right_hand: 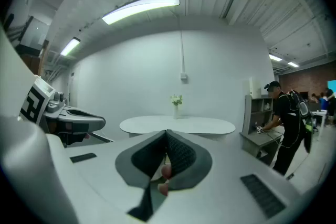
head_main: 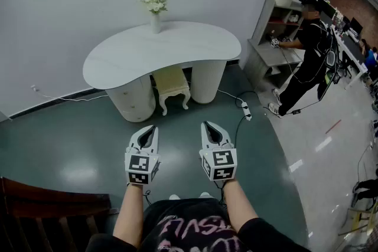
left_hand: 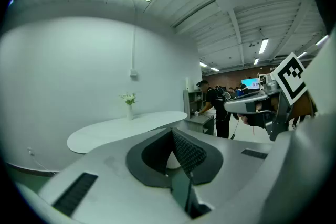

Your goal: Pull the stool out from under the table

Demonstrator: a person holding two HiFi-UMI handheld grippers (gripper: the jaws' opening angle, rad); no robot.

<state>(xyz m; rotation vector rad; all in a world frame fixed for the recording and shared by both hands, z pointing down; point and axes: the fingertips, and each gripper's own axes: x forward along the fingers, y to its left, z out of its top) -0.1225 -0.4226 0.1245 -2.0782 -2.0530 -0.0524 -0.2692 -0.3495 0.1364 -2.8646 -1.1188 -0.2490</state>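
Forearms [head_main: 133, 212] of the person wearing the head camera reach forward at the bottom of the head view, one gripper in each hand, side by side and apart from each other. On the left gripper [head_main: 151, 128] the jaws are pressed together with nothing between them; its own view shows the two dark pads meeting at the tip. For the right gripper [head_main: 208, 126] the finding is the same: jaws closed together and empty. Each carries its marker cube at the rear, facing up. Both point toward the table and hang over bare dark green floor [head_main: 71, 144], touching nothing.

Ahead of them stands the stool [head_main: 171, 87], cream-coloured with turned legs. It sits tucked under the front edge of the table [head_main: 195, 44], in the gap between the two rounded white pedestals [head_main: 134, 98], with its seat partly covered by the top and its front legs showing. It is well apart from both grippers.

On the white, kidney-shaped tabletop, a white vase [head_main: 155, 22] with pale flowers stands upright at the rear edge, near the wall. A white cable with a power strip [head_main: 244, 109] lies on the floor to the right of the table. Further right, a person in dark clothing [head_main: 307, 59] leans at a grey shelf unit [head_main: 266, 38]. A dark wooden chair [head_main: 47, 209] occupies the lower left corner.
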